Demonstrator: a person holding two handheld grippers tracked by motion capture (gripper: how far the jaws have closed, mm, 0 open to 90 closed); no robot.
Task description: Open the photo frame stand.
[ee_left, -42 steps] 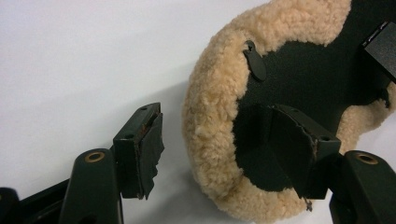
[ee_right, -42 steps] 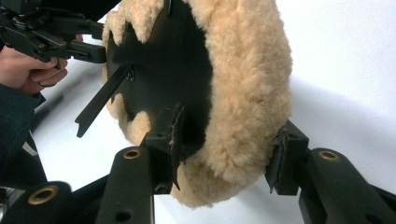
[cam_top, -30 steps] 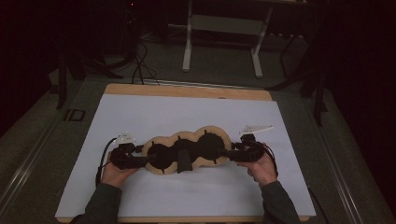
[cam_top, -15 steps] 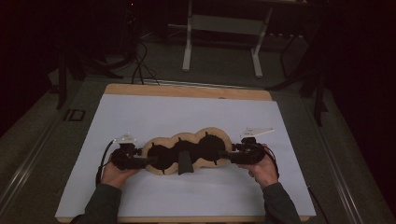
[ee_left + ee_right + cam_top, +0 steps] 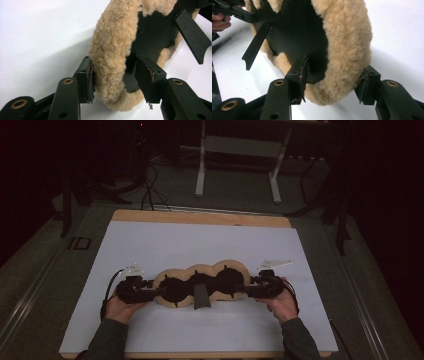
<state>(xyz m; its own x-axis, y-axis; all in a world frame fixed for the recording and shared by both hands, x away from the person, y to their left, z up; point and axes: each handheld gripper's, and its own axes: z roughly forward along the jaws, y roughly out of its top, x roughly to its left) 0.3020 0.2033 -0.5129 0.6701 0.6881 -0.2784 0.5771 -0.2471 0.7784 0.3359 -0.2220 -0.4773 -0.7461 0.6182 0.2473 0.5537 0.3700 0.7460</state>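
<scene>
Worktop [image 5: 150, 217] carries a sheet [image 5: 200, 245] that covers most of it; a strip of the worktop shows along the far edge. Fleece pad [image 5: 200, 282] lies on the sheet, lengthwise left to right, toward the near side. A strap [image 5: 201, 296] hangs off its middle on the near edge. Left hand-held gripper [image 5: 156, 292] sits at the pad's left end, rim between its jaws. Right hand-held gripper [image 5: 241, 288] sits at the right end likewise. Behind the worktop, on the floor, stands a frame [image 5: 237, 160]; cables [image 5: 150, 185] lie to its left.
</scene>
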